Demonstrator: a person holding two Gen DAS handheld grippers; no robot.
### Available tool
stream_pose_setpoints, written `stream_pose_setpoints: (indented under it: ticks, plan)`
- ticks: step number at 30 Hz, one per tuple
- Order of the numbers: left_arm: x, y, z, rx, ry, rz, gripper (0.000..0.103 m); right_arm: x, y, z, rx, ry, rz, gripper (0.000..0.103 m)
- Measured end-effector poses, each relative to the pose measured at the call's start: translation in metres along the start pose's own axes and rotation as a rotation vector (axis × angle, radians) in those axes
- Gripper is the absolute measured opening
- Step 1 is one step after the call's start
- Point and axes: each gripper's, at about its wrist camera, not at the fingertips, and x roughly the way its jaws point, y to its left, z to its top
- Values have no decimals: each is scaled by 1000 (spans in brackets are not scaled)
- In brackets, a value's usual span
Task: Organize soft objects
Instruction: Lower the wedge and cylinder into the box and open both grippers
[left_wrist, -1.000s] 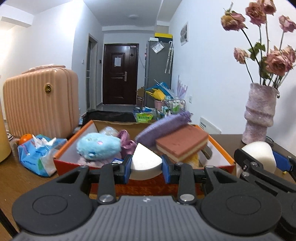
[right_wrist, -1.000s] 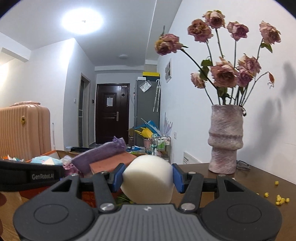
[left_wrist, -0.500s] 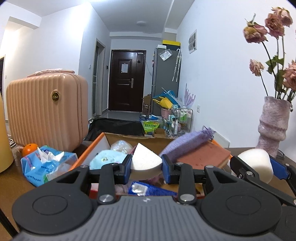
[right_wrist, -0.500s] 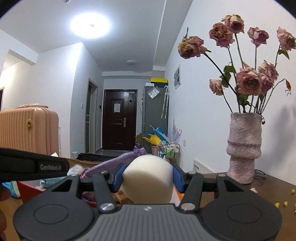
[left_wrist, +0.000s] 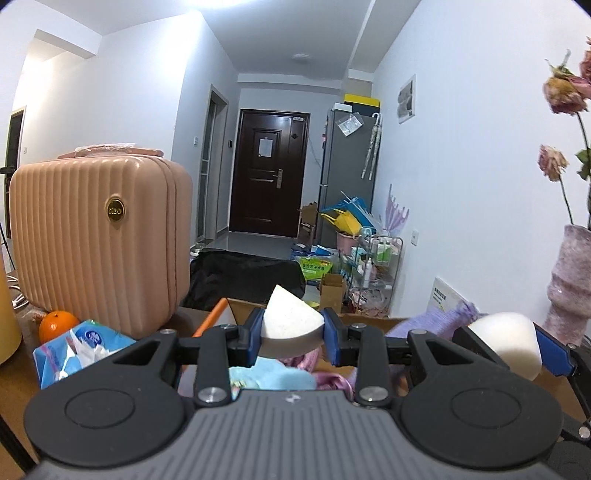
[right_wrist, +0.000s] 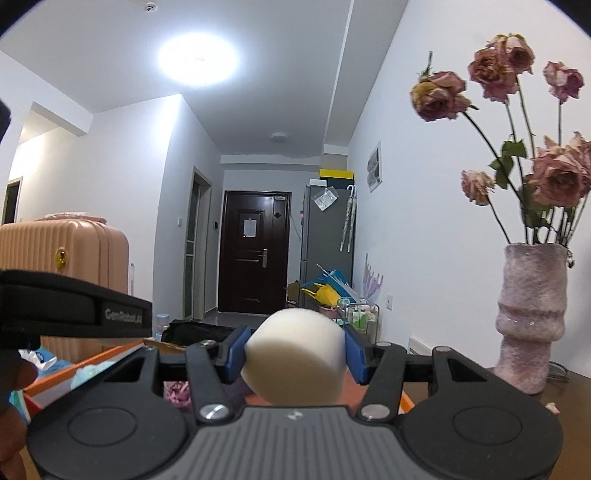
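Hallway behind; wooden table (right_wrist: 569, 387) holds an orange-rimmed cardboard box (left_wrist: 212, 321) of soft stuff. Left gripper (left_wrist: 293, 334) pinches a white wedge-shaped foam piece (left_wrist: 290, 319), right gripper (right_wrist: 293, 350) squeezes a cream foam cylinder (right_wrist: 295, 354), both above the box. Risk: squashy foam slips loose, or bumps the fuzzy pink vase (right_wrist: 532, 317).

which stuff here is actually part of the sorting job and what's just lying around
Part of the job:
- wedge-shaped white sponge, clamped in the left gripper
- round white sponge, clamped in the right gripper
- orange-edged box with the soft things in it

Just lying about:
- pink suitcase
- orange
- blue tissue pack
- vase of dried roses
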Motion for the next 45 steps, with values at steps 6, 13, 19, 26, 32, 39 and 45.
stream_pose_setpoints:
  ticks: [6, 13, 19, 26, 32, 39, 45]
  plan:
    - [17, 9, 4, -12, -3, 15, 34, 23, 7, 3, 1, -5, 17, 53]
    - [32, 12, 7, -7, 0, 22, 35, 46, 14, 9, -15, 6, 29, 54]
    - [33, 16, 7, -18, 9, 8, 56, 51, 14, 7, -22, 38, 41, 78]
    - [22, 23, 10, -59, -42, 38, 103, 45, 4, 7, 7, 39, 19, 103]
    - [22, 25, 11, -58, -38, 40, 103, 41, -6, 8, 40, 33, 13, 103]
    - [8, 28, 13, -54, -46, 33, 103, 32, -12, 10, 45, 26, 12, 103]
    - [-19, 40, 14, -64, -50, 32, 103, 10, -24, 17, 63, 35, 29, 103]
